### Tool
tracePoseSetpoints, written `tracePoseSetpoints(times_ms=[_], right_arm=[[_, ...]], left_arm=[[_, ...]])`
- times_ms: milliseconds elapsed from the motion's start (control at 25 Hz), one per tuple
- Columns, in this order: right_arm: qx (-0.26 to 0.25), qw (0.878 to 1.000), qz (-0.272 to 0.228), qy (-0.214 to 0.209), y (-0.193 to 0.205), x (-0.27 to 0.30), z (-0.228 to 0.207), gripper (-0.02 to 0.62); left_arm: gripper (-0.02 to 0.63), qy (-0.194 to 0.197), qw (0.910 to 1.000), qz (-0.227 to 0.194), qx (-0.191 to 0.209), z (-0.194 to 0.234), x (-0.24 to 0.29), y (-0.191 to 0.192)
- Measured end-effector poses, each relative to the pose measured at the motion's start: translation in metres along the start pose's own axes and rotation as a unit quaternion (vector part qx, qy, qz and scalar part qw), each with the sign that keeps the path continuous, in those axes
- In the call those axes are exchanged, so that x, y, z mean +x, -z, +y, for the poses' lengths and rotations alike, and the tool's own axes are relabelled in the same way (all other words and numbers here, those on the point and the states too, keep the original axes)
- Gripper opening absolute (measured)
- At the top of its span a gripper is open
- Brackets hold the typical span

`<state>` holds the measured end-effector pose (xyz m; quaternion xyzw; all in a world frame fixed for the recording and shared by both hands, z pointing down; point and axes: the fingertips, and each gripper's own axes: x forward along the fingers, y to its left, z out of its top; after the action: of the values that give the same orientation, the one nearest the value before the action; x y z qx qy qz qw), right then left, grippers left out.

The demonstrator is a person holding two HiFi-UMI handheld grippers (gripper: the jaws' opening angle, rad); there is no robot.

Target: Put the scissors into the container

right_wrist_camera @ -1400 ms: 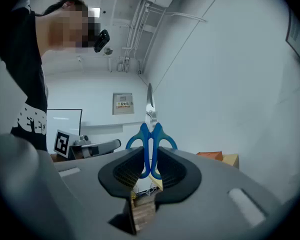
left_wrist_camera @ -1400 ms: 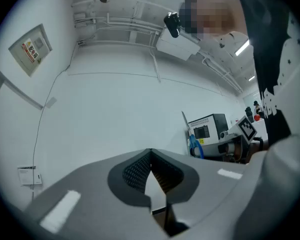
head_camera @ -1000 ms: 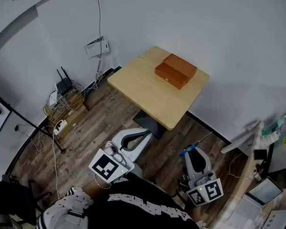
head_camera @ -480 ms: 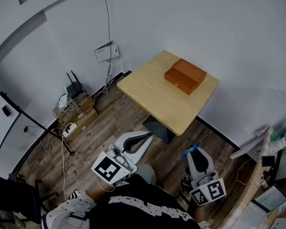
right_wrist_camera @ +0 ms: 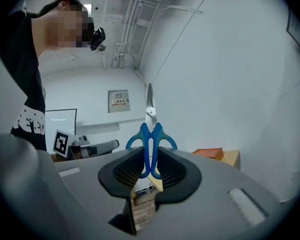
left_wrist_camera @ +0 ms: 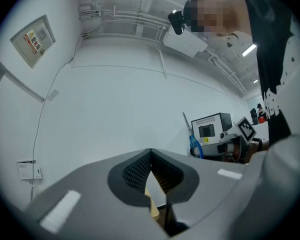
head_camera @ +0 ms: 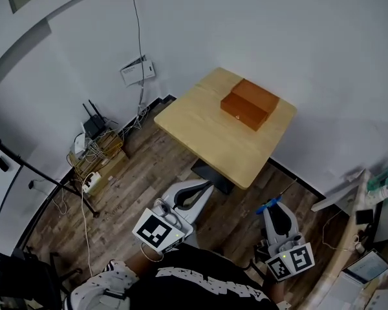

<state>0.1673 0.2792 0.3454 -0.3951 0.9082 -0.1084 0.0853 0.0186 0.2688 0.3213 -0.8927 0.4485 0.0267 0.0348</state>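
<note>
The brown lidded container (head_camera: pixel 249 104) sits at the far side of a light wooden table (head_camera: pixel 210 131). Blue-handled scissors (right_wrist_camera: pixel 150 134) are clamped by their handles in my right gripper (right_wrist_camera: pixel 150 155), blades pointing away from it. In the head view that gripper (head_camera: pixel 276 203) hangs low over the floor, to the right of and nearer than the table, with the scissors (head_camera: pixel 269 206) at its tip. My left gripper (head_camera: pixel 207 185) is also low over the floor, in front of the table. Its jaws (left_wrist_camera: pixel 150 154) are shut with nothing in them. The container (right_wrist_camera: pixel 208 154) shows small in the right gripper view.
A router, cables and a cardboard box (head_camera: pixel 94 154) lie by the left wall. The table's dark pedestal (head_camera: pixel 213 173) stands on the wooden floor. A bench with equipment (head_camera: pixel 375 192) and a laptop (head_camera: pixel 368 267) is at the right.
Both grippers have drifted slightly right and down in the head view as the view shifted. The scissors stay in the right gripper.
</note>
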Motion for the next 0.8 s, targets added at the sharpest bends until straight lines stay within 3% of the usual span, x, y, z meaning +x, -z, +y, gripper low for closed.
tracePoseSetpoints(times_ms=[280,520,640,800], right_arm=[[-0.013,1.0,0.006,-0.002,0.0,0.051,0.002,0.094],[-0.019,0.999,0.008,0.035,-0.008,0.075,-0.006,0.094],[-0.036,0.999,0.007,0.03,-0.012,0.09,-0.001,0.094],[-0.045,0.997,0.009,0.056,-0.008,0.111,-0.008,0.094]], left_arm=[[0.0,-0.001,1.0,-0.008,-0.002,0.05,0.003,-0.005],[0.0,-0.003,0.9997,-0.021,-0.008,0.091,0.013,-0.003],[0.0,0.01,0.9998,-0.014,0.002,0.106,0.024,0.0],[0.0,0.041,0.9987,-0.018,-0.026,0.122,0.04,0.012]])
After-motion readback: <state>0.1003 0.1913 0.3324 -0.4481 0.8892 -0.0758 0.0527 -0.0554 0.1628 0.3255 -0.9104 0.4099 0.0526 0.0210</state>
